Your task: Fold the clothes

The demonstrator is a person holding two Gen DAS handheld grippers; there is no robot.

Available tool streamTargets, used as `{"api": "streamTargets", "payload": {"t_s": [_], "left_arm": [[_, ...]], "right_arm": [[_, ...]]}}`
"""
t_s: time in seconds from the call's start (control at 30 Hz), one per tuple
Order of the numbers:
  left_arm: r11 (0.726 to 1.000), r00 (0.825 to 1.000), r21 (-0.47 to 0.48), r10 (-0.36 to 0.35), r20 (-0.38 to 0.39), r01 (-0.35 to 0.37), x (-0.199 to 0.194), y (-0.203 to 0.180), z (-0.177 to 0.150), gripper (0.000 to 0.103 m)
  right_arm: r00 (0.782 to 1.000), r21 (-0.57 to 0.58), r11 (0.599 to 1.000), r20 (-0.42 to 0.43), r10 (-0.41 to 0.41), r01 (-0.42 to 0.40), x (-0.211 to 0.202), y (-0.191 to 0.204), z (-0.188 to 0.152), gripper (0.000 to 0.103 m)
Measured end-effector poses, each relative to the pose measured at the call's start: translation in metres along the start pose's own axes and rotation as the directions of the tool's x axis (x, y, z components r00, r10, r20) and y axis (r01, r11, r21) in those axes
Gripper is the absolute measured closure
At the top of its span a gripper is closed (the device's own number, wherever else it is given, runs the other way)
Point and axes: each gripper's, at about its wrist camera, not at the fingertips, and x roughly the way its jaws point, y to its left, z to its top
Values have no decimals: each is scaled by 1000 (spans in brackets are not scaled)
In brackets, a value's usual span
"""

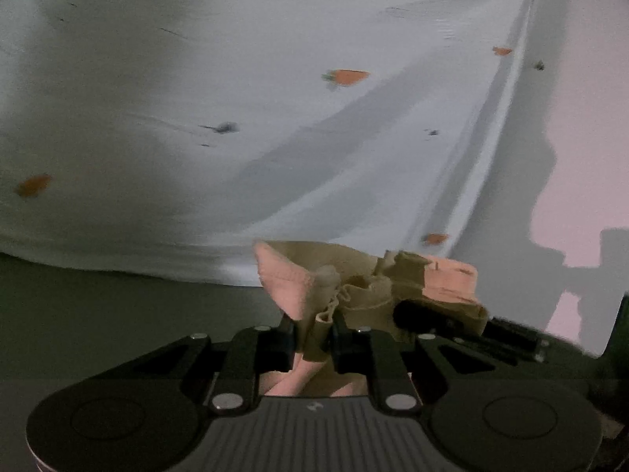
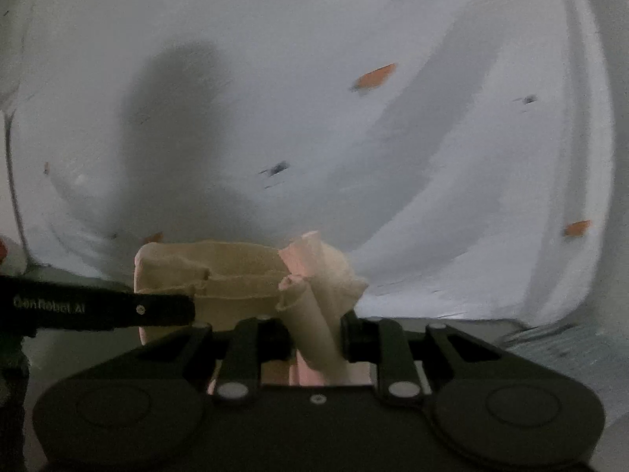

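1. "genrobot.ai" is printed in pale letters on the side of the left gripper (image 2: 98,308), the black bar that comes in from the left edge of the right wrist view; the print is blurred and only just legible.
2. a small pale mark sits on the ribbed grey plate (image 1: 313,406) in the left wrist view, too small to read.

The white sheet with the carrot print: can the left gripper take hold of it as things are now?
Probably not yet. The left gripper is already shut on the beige garment, and so is the right gripper. The sheet lies unobstructed ahead, but a gripper must release first.
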Motion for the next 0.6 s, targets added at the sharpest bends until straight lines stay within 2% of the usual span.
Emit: {"api": "streamTargets", "payload": {"t_s": [0.13,0.3,0.47,0.6], "left_arm": [[1000,999,6,-20,31,19,30,-72,-14,85],[997,1000,-78,22,1,-22,84,-164,-36,86],[995,998,-92,28,-52,-33,141,-230,-45,86],[992,995,-111,56,-86,-66,201,-251,-45,87]], "right_arm": [[1000,16,1000,27,-13,13,-31,-83,1,81],[1000,17,1000,0,18,-18,-59,-199,1,81],[999,15,1000,-52,12,-11,-4,-271,-5,81],[996,13,1000,-94,7,-6,40,-329,-10,81]]}}
